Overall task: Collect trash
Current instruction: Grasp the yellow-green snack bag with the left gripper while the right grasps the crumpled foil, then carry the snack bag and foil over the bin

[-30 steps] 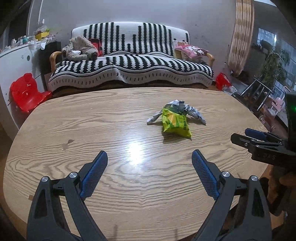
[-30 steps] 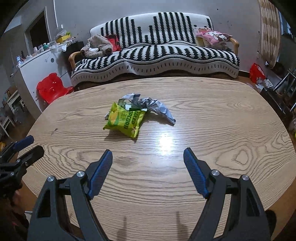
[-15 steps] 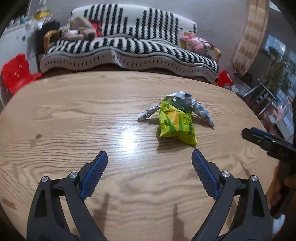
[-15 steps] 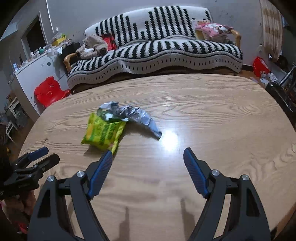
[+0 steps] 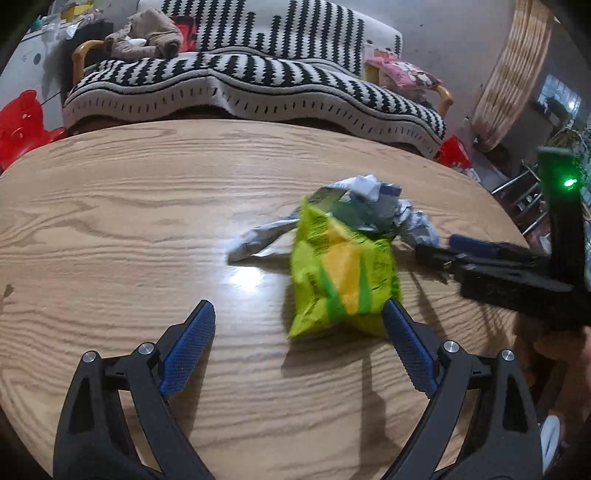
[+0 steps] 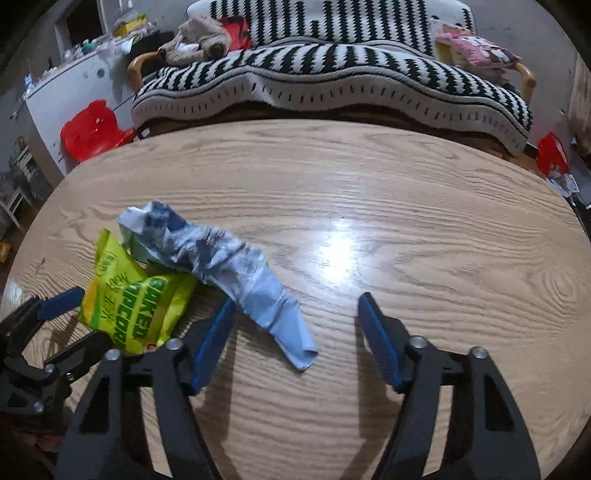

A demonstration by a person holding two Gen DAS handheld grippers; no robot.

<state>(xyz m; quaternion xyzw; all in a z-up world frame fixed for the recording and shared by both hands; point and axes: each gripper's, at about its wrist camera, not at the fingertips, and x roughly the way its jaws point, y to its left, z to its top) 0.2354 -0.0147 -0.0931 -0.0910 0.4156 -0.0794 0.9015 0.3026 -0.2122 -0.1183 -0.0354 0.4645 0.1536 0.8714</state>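
Note:
A yellow-green popcorn bag (image 5: 341, 273) lies on the wooden table (image 5: 110, 221), with a crumpled silver-blue wrapper (image 5: 373, 206) behind and beside it. My left gripper (image 5: 299, 332) is open; the bag's near end sits just ahead, by the right finger. My right gripper (image 6: 295, 317) is open, and the wrapper's (image 6: 236, 269) near end lies between its fingers. The bag (image 6: 133, 299) is to its left. The left gripper (image 6: 48, 332) shows at the right wrist view's left edge; the right gripper (image 5: 480, 254) at the left wrist view's right.
A black-and-white striped sofa (image 5: 258, 77) stands behind the table with a soft toy (image 5: 144, 35) and a pink cushion (image 5: 402, 72). A red child's chair (image 6: 92, 129) and a white cabinet (image 6: 70, 92) are at the left. The table edge curves near both grippers.
Both grippers have moved forward and closer to the trash. The bag now lies just ahead of the left fingers, and the wrapper's end lies between the right fingers. Both stay open.

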